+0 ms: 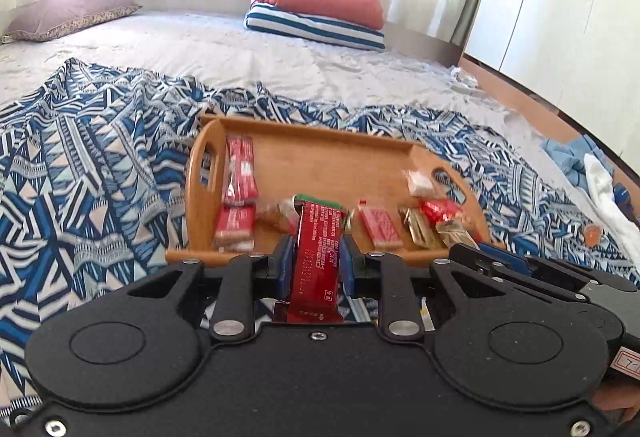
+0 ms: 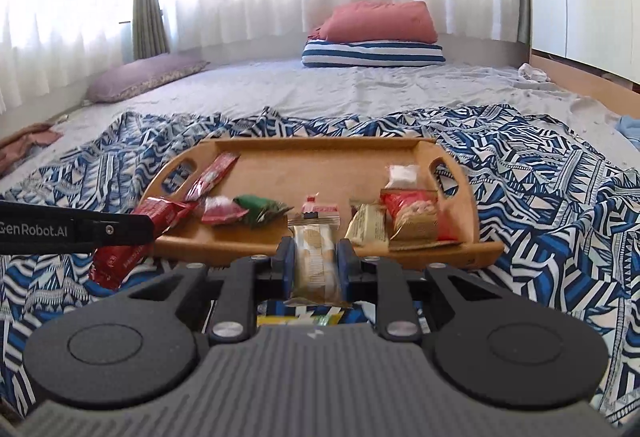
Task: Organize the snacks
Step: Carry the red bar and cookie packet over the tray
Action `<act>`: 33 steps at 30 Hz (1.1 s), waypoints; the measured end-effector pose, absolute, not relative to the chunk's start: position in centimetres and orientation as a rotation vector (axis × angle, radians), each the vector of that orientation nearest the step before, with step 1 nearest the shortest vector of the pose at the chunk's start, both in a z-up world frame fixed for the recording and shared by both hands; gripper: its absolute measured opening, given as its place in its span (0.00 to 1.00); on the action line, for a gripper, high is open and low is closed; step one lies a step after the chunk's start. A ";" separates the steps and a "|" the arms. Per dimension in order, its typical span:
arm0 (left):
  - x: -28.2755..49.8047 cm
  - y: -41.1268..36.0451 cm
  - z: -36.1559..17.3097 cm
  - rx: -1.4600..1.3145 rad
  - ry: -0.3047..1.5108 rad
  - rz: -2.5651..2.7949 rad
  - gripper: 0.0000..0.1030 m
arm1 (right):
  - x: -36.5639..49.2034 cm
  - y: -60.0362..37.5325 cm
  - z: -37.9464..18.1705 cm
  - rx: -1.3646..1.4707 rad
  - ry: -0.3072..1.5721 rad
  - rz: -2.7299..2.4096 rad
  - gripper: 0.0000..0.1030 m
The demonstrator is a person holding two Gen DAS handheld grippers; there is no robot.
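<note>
A wooden tray (image 1: 320, 153) with handle cut-outs sits on a blue patterned cloth on the bed and holds several snack packets. My left gripper (image 1: 318, 257) is shut on a red snack bar (image 1: 318, 257), held just in front of the tray's near rim. My right gripper (image 2: 314, 261) is shut on a beige wafer packet (image 2: 314, 261), also at the near rim of the tray (image 2: 320, 161). The left gripper's body (image 2: 72, 229) and its red bar (image 2: 120, 261) show at the left of the right wrist view. Red packets (image 1: 240, 173) lie along the tray's left side.
Red, gold and white packets (image 2: 412, 221) lie at the tray's right side; a green packet (image 2: 260, 207) lies near its middle. Striped and red folded bedding (image 2: 376, 41) and a purple pillow (image 2: 144, 77) lie at the far end. The bed's wooden edge (image 1: 520, 97) is at right.
</note>
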State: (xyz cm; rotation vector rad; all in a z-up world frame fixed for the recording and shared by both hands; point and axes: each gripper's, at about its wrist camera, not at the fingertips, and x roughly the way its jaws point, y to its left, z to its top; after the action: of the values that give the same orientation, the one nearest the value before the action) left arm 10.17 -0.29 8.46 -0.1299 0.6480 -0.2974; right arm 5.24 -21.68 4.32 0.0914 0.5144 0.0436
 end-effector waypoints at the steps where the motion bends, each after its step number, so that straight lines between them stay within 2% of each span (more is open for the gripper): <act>1: 10.6 -0.3 8.8 -0.130 0.642 -0.296 0.22 | 5.6 -22.0 4.6 0.102 0.515 0.040 0.26; 13: 18.2 0.0 10.7 -0.206 0.665 -0.301 0.22 | 12.6 -25.4 7.2 0.242 0.606 0.050 0.26; 24: 25.0 -0.6 7.2 -0.257 0.751 -0.243 0.22 | 20.4 -26.5 5.6 0.297 0.711 0.032 0.26; 33: 28.6 -1.4 4.7 -0.251 0.771 -0.202 0.22 | 23.3 -26.4 2.8 0.272 0.742 0.009 0.26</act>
State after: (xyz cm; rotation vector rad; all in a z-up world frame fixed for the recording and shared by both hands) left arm 28.57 -1.41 4.72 -0.2508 0.7707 -0.2023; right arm 23.29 -26.45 2.82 0.2718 0.7417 0.0087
